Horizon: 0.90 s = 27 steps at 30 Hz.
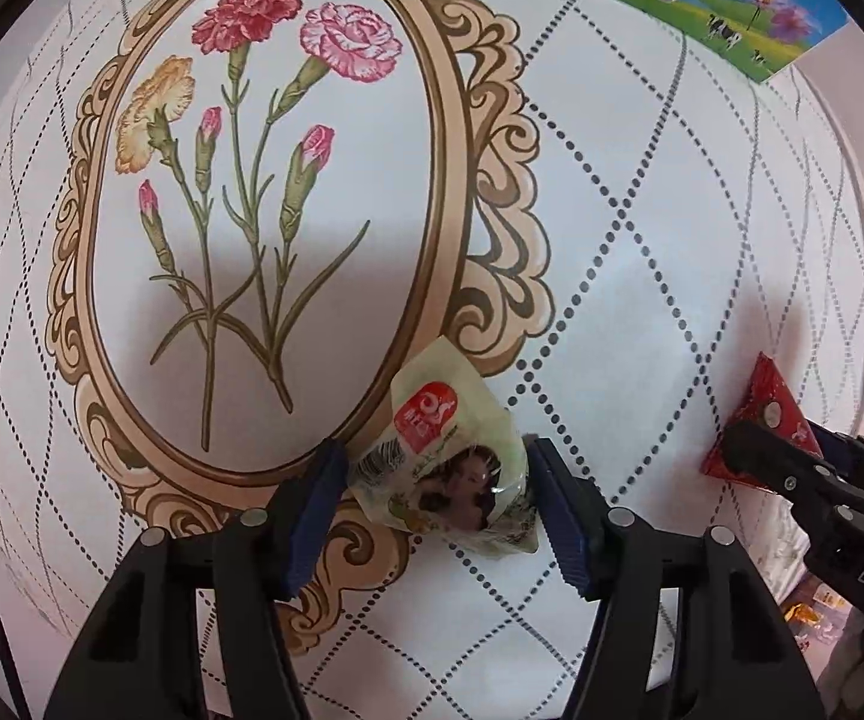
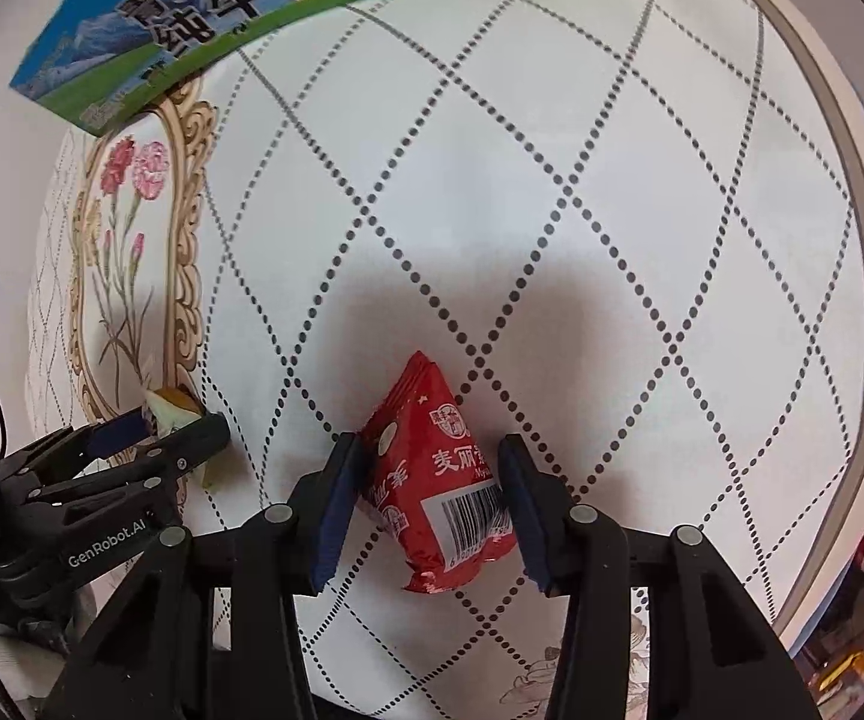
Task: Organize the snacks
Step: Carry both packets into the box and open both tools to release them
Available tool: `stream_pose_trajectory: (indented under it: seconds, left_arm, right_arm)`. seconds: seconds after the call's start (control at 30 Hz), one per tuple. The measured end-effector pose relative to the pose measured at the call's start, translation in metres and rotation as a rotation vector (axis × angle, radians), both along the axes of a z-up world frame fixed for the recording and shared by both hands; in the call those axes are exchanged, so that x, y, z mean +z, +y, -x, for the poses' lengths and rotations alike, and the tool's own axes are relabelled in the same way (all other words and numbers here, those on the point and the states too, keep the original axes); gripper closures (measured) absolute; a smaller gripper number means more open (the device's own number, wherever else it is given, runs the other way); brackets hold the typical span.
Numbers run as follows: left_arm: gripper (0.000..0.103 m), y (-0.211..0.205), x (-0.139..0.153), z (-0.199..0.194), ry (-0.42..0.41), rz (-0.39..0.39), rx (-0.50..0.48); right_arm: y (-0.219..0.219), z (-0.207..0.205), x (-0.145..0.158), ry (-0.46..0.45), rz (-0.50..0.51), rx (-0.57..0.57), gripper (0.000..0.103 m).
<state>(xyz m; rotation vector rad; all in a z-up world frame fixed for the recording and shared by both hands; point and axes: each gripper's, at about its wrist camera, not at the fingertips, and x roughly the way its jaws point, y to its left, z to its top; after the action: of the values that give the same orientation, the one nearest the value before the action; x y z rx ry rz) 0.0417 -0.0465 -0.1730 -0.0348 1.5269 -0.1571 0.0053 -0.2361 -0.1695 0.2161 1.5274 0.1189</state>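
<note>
Left tool (image 1: 435,483), bottom centre of its own view, is clamped part-way shut on the pale green snack pouch (image 1: 444,462) lying on the quilted surface (image 1: 642,240); right tool (image 2: 429,498), bottom centre of its view, is pinched nearly as tight as it goes on the red snack packet (image 2: 441,480). Looks like the pick-up step with both snacks gripped but resting on the surface, so next move likely calls for lifting each clear and carrying it toward the milk carton (image 2: 192,18) at upper left. Left view alone shows the whole carnation print (image 1: 252,180), right view alone shows the surface's rounded edge (image 2: 852,240) at far right
</note>
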Motion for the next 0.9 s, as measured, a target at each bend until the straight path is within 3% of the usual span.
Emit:
stream_pose_trajectory:
  seconds: [0.2, 0.23, 0.33, 0.5, 0.7, 0.77, 0.83, 0.9]
  left_arm:
    - [0.043, -0.001, 0.032, -0.007, -0.029, 0.070, -0.003]
    - [0.052, -0.003, 0.040, -0.010, -0.041, 0.084, -0.007]
    - [0.059, -0.008, 0.074, -0.027, -0.080, 0.146, -0.023]
    - [0.060, -0.017, 0.134, -0.069, -0.198, 0.194, -0.050]
    - [0.060, -0.017, 0.194, -0.128, -0.334, 0.179, -0.065]
    - [0.058, -0.010, 0.200, -0.141, -0.325, 0.215, -0.074]
    - [0.033, 0.000, 0.182, -0.139, -0.245, 0.243, -0.079]
    - [0.032, 0.005, 0.148, -0.123, -0.165, 0.245, -0.063]
  right_arm:
    - [0.006, -0.001, 0.021, -0.040, -0.043, 0.014, 0.056]
    - [0.007, -0.002, 0.028, -0.050, -0.053, 0.016, 0.056]
    - [0.006, -0.013, 0.054, -0.094, -0.088, 0.018, 0.056]
    - [-0.005, -0.057, 0.116, -0.222, -0.136, 0.008, 0.056]
    - [-0.018, -0.126, 0.175, -0.368, -0.108, -0.005, 0.056]
    - [-0.017, -0.145, 0.184, -0.382, -0.111, -0.015, 0.056]
    - [-0.017, -0.154, 0.189, -0.392, -0.117, -0.010, 0.056]
    - [-0.016, -0.152, 0.188, -0.399, -0.112, 0.002, 0.056]
